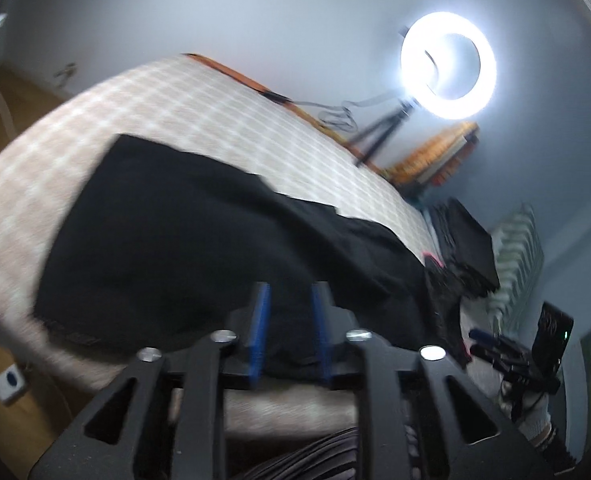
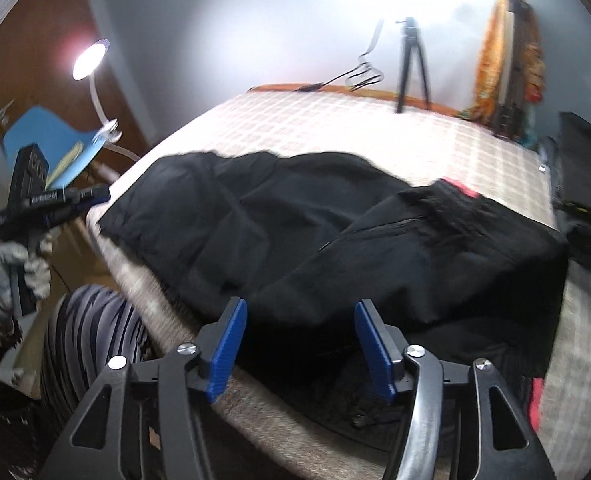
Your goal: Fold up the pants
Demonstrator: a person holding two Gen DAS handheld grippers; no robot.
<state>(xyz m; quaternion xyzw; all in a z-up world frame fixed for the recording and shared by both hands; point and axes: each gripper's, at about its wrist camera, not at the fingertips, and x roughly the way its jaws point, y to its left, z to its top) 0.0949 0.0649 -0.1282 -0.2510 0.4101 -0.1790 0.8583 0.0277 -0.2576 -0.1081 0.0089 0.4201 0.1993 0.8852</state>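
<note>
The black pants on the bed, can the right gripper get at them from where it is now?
Probably yes. The right gripper is open just above the near edge of the black pants, nothing lies between them, and the left gripper is off to the side.

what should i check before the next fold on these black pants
1. Left gripper free of cloth: ok, jaws apart, nothing pinched.
2. Right gripper free of cloth: ok, jaws wide, nothing between them.
3. Black pants lying on the bed: ok.
4. Pants smooth: not ok, creases across the middle.
5. Near edge fully on the bed: not ok, dark cloth hangs over it.
6. Layers aligned: cannot tell, the view is blurred.
</note>
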